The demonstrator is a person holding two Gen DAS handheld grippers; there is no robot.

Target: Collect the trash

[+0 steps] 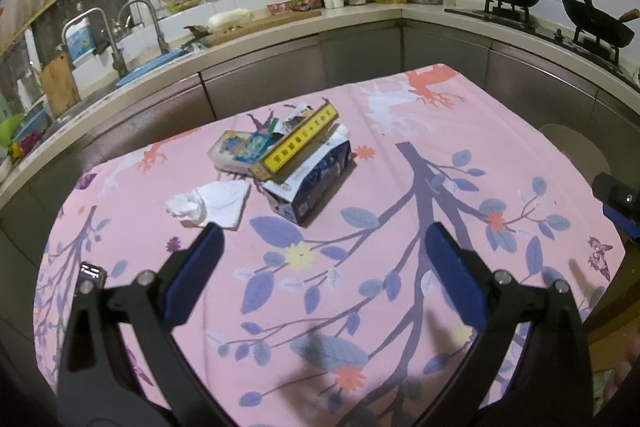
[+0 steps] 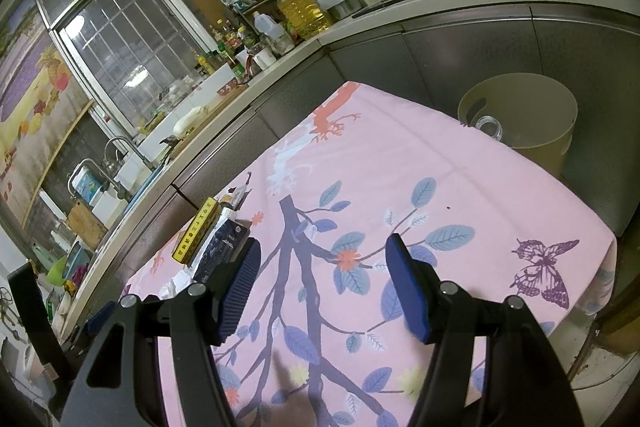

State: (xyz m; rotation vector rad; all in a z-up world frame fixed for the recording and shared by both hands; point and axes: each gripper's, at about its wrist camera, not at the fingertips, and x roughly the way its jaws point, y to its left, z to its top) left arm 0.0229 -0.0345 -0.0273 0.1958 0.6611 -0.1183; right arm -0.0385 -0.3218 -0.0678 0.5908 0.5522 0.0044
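Boxes (image 1: pixel 288 159) and tissue (image 1: pixel 212 203) clutter the tablecloth (image 1: pixel 400 187) beside bin (image 2: pixel 520 115).

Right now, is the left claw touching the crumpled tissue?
Apart. The left wrist view shows the open left claw empty above the tablecloth; the tissue lies just beyond its left finger.
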